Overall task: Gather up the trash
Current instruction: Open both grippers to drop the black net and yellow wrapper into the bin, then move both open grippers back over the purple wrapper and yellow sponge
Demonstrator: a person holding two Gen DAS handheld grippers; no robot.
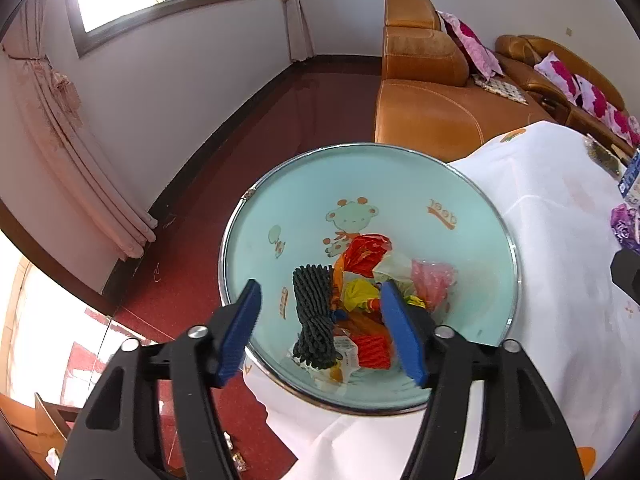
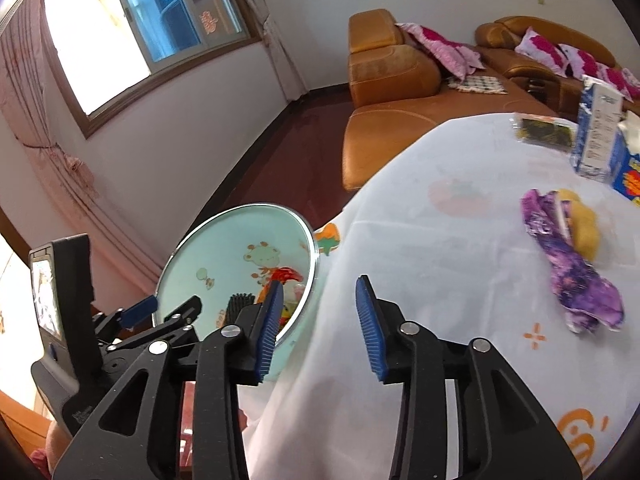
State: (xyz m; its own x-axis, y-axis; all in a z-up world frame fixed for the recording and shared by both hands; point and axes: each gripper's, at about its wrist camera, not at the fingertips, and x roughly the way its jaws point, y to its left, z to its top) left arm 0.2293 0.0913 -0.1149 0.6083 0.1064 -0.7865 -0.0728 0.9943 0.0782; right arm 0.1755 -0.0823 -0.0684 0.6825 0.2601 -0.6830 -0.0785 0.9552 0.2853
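A pale blue bin with a cartoon print stands beside the table and holds several wrappers: a red one, a pink one and a dark foam net. My left gripper hangs open and empty right above the bin's mouth. My right gripper is open and empty over the table's left edge. A crumpled purple wrapper lies on the white tablecloth to its right, with a yellow sponge-like piece against it. The bin also shows in the right wrist view.
A blue and white carton, a blue box and a dark packet stand at the table's far side. An orange leather sofa with pink cushions lines the wall behind. Red floor lies left of the bin.
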